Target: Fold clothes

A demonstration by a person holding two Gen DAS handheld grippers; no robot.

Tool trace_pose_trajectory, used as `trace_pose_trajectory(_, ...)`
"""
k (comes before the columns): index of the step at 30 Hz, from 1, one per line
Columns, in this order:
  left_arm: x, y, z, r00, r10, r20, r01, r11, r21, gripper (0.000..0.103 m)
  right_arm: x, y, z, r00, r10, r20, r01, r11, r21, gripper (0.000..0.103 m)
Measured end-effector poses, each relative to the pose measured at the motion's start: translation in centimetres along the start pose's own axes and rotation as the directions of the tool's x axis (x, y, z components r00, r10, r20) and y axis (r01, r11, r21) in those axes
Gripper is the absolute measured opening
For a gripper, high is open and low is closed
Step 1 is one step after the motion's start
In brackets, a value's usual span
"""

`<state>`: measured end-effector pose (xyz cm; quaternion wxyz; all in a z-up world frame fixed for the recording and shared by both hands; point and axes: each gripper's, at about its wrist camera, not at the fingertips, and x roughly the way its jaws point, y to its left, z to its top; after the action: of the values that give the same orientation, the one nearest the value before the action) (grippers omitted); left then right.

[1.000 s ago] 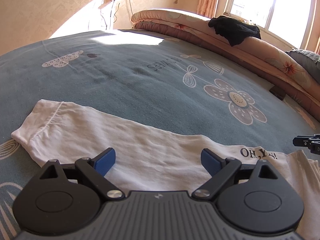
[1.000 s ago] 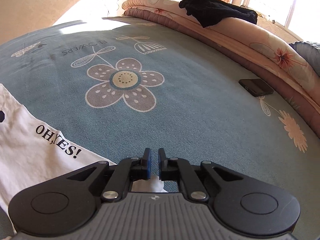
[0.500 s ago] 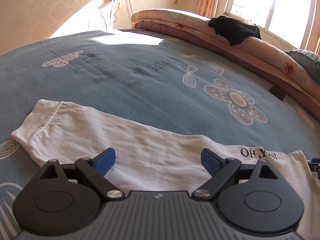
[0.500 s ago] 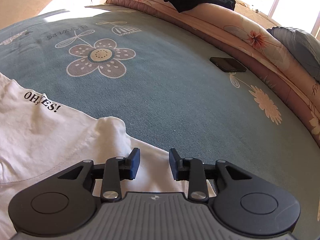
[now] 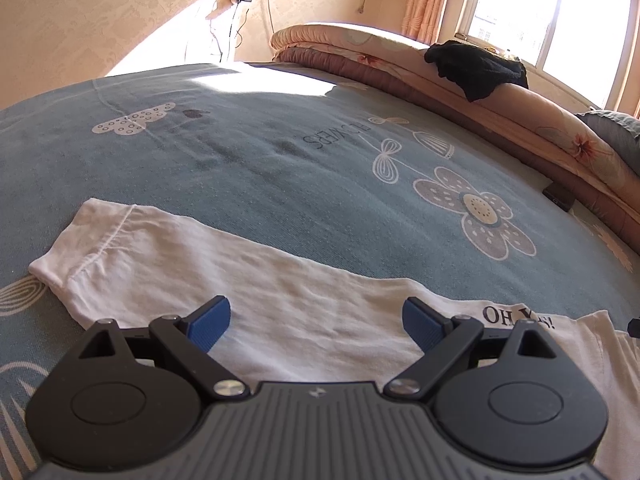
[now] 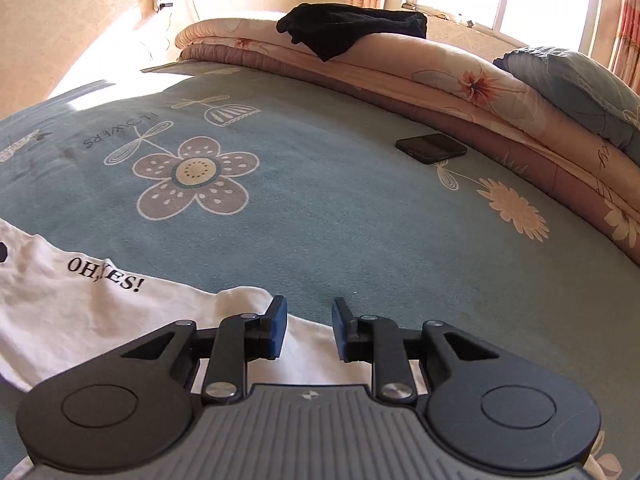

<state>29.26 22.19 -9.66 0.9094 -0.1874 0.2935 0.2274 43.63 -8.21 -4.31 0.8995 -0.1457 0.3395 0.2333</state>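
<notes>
White T-shirt [image 5: 256,280] — the one printed "OH, YES!" — lies flat along the near edge of the bed, a long strip of it running across under both my grippers. It looks like thin cotton, so I judge it light, limp and quick to wrinkle; it will drape from wherever I lift it and give me no stiffness to push against. Best to pinch it at edges and corners: the hemmed sleeve end out to the left, and the curled corner just in front of my right gripper [image 6: 308,328].

My left gripper [image 5: 316,320] hovers over the middle of the strip with its jaws spread wide, gripping nothing. My right gripper's jaws are closing, a narrow gap between the blue pads; the shirt's edge lies below and just behind them, and I see no cloth caught between them.

Going from largest to smallest around it: the teal bedsheet [image 6: 320,208] with its flower prints is broad and bare, plenty of room to fold on (though being fabric it may drag on the shirt if I slide it). Along the far side runs the rolled peach quilt [image 6: 460,80], with a grey pillow [image 6: 580,84] at its right end and a black garment [image 6: 348,28] draped on top — all well apart from the shirt. The black phone [image 6: 432,148] lies on the sheet near the quilt, off to the right; it is the only hard thing here, and it is clear of the fold.
</notes>
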Motion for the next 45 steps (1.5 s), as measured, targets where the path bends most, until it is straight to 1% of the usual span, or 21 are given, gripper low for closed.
trace_pose_trajectory(4, -0.1, 0.1, 0.1, 1.0, 0.005, 0.012, -0.005, 1.0, -0.006, 0.093, 0.3, 3.6, -0.5, 0.998, 0.055, -0.02, -0.056, 0.997, -0.059, 0.021)
trace_pose_trajectory(6, -0.1, 0.1, 0.1, 1.0, 0.004, 0.011, -0.004, 1.0, -0.008, 0.093, 1.2, 4.7, -0.4, 0.999, 0.033, -0.019, -0.034, 0.997, -0.075, 0.021)
trace_pose_trajectory(8, 0.0, 0.2, 0.1, 1.0, 0.004, 0.009, -0.003, 1.0, -0.009, 0.093, 2.4, 4.9, -0.1, 1.0, 0.006, -0.018, -0.007, 0.999, -0.049, 0.021)
trace_pose_trajectory(10, 0.0, 0.2, 0.1, 1.0, 0.003, 0.008, -0.003, 1.0, -0.011, 0.093, 4.1, 4.8, -0.1, 0.999, 0.005, -0.054, -0.005, 1.0, 0.005, 0.022)
trace_pose_trajectory(11, 0.0, 0.2, 0.1, 1.0, 0.003, 0.007, -0.003, 1.0, -0.011, 0.093, 4.5, 4.8, -0.2, 0.997, 0.04, -0.061, -0.038, 0.999, 0.028, 0.023)
trace_pose_trajectory(12, 0.1, 0.2, 0.1, 1.0, 0.002, 0.006, -0.002, 1.0, -0.012, 0.093, 4.4, 4.9, -0.3, 0.994, 0.094, -0.049, -0.092, 0.995, 0.037, 0.023)
trace_pose_trajectory(15, 0.1, 0.2, 0.2, 1.0, 0.002, 0.004, -0.002, 1.0, -0.014, 0.093, 3.9, 5.5, -0.8, 0.969, 0.247, -0.016, -0.246, 0.968, 0.045, 0.023)
trace_pose_trajectory(16, 0.1, 0.3, 0.2, 1.0, 0.001, 0.003, -0.001, 1.0, -0.015, 0.093, 3.4, 5.7, -0.9, 0.963, 0.268, -0.015, -0.268, 0.963, 0.021, 0.022)
trace_pose_trajectory(19, 0.1, 0.3, 0.2, 1.0, 0.002, 0.003, -0.001, 1.0, -0.02, 0.093, 1.6, 5.6, -0.7, 0.965, 0.263, 0.011, -0.263, 0.965, -0.004, 0.022)
trace_pose_trajectory(20, 0.1, 0.3, 0.2, 1.0, 0.002, 0.004, -0.002, 1.0, -0.023, 0.093, 0.9, 5.2, -0.7, 0.969, 0.247, 0.026, -0.247, 0.969, -0.002, 0.022)
trace_pose_trajectory(22, 0.0, 0.3, 0.2, 1.0, 0.001, 0.005, -0.001, 1.0, -0.024, 0.093, 0.0, 3.5, -0.6, 0.985, 0.163, 0.058, -0.166, 0.986, 0.036, 0.022)
trace_pose_trajectory(25, 0.1, 0.2, 0.1, 1.0, 0.002, 0.005, -0.002, 1.0, -0.018, 0.093, 0.2, -0.6, -0.5, 0.999, 0.027, 0.039, -0.033, 0.986, 0.161, 0.022)
trace_pose_trajectory(26, 0.1, 0.2, 0.1, 1.0, 0.002, 0.003, -0.002, 1.0, -0.015, 0.093, 0.6, -1.8, -0.5, 1.0, 0.007, 0.022, -0.011, 0.98, 0.198, 0.022)
trace_pose_trajectory(28, 0.1, 0.1, 0.0, 1.0, 0.005, 0.002, -0.005, 1.0, -0.009, 0.093, 1.7, -3.6, -0.9, 0.999, 0.029, -0.025, -0.022, 0.97, 0.244, 0.022)
trace_pose_trajectory(32, 0.1, -0.1, -0.1, 1.0, 0.014, 0.004, -0.014, 1.0, 0.003, 0.093, 4.6, -3.1, -1.6, 0.996, -0.007, -0.09, 0.024, 0.981, 0.191, 0.022)
trace_pose_trajectory(36, 0.1, -0.2, 0.0, 1.0, 0.018, 0.005, -0.018, 1.0, 0.01, 0.093, 5.9, -2.7, -0.8, 0.994, -0.099, -0.053, 0.105, 0.985, 0.138, 0.023)
trace_pose_trajectory(39, 0.1, 0.0, 0.0, 1.0, 0.016, 0.007, -0.016, 1.0, 0.0, 0.093, 5.6, -3.7, 0.1, 0.989, -0.135, -0.053, 0.144, 0.969, 0.202, 0.023)
trace_pose_trajectory(40, 0.1, 0.0, 0.1, 1.0, 0.014, 0.008, -0.014, 1.0, -0.005, 0.093, 5.0, -3.9, 0.3, 0.99, -0.137, -0.044, 0.144, 0.964, 0.224, 0.023)
trace_pose_trajectory(41, 0.0, 0.1, 0.1, 1.0, 0.013, 0.008, -0.013, 1.0, -0.008, 0.093, 4.1, -3.9, 0.5, 0.992, -0.121, -0.024, 0.124, 0.962, 0.243, 0.023)
trace_pose_trajectory(43, 0.0, 0.1, 0.1, 1.0, 0.012, 0.009, -0.012, 1.0, -0.01, 0.093, 2.3, -3.5, 0.6, 0.998, -0.065, -0.003, 0.063, 0.961, 0.269, 0.024)
trace_pose_trajectory(45, -0.1, 0.1, 0.1, 1.0, 0.013, 0.012, -0.013, 1.0, -0.006, 0.093, 1.8, -2.5, 0.5, 0.999, -0.017, -0.045, 0.028, 0.966, 0.256, 0.024)
